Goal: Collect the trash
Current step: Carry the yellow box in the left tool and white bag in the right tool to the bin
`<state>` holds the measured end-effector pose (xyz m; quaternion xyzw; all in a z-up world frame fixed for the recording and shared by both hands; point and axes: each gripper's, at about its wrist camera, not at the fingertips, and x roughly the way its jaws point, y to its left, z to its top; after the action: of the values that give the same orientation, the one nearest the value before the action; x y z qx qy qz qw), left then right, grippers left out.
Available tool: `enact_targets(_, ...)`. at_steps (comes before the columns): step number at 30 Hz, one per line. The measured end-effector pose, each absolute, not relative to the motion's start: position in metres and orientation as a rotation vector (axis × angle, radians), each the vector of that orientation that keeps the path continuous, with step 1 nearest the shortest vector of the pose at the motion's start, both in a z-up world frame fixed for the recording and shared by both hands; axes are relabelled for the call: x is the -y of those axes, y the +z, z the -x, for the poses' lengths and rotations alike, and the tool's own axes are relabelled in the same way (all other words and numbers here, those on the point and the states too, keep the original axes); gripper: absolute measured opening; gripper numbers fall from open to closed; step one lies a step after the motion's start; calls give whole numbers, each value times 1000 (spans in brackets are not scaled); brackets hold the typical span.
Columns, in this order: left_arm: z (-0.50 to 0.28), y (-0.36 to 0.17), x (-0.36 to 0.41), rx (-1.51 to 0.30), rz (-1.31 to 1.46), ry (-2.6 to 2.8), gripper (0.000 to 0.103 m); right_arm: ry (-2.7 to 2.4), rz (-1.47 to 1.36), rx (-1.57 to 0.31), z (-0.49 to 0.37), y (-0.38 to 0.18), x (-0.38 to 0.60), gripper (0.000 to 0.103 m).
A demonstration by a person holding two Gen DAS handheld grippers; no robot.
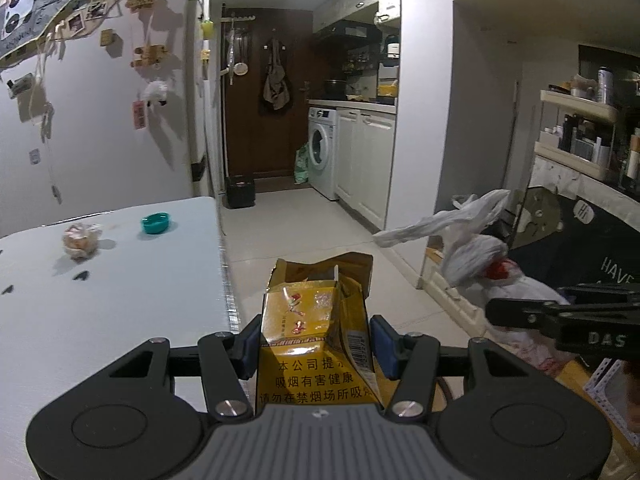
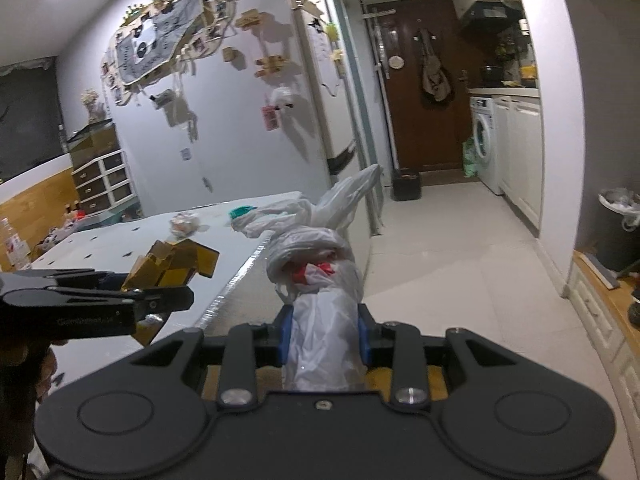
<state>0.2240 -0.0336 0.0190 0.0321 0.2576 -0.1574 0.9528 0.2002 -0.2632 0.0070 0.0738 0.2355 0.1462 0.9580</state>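
Observation:
My left gripper is shut on a crumpled yellow cigarette pack and holds it in the air past the right edge of the white table. My right gripper is shut on a white plastic trash bag with something red inside. The bag hangs to the right of the pack. In the right wrist view the left gripper holds the pack to the left of the bag. A crumpled wrapper ball and a teal bottle cap lie on the table.
A black bin stands on the tiled floor by the brown door. A washing machine and white cabinets line the right side. A lined trash can stands at the far right. Shelves with bottles are to the right.

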Motion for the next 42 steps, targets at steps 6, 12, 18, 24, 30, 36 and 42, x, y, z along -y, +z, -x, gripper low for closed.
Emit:
enact_targets(6, -223, 8, 67, -544, -65, -345, 55, 278, -150, -515, -204, -5, 286, 33)
enact_targets(12, -234, -12, 94, -594, -57, -351, 55, 271, -156, -562, -213, -22, 306, 33)
enact_targets(18, -257, -40, 114, -667, -45, -345, 55, 263, -171, -615, -228, -47, 325, 33)
enact_targets(24, -283, -70, 125, -739, -23, -317, 55, 252, -172, -678, -250, -77, 338, 33)
enact_targets(30, -313, -113, 132, -822, -19, -278, 55, 229, -178, -742, -282, -112, 345, 33)
enact_targets(36, -344, -159, 129, -915, -22, -241, 55, 245, -141, -835, -318, -158, 335, 33)
enact_targets(42, -366, -196, 131, -985, -15, -242, 55, 261, -124, -903, -342, -197, 326, 33)
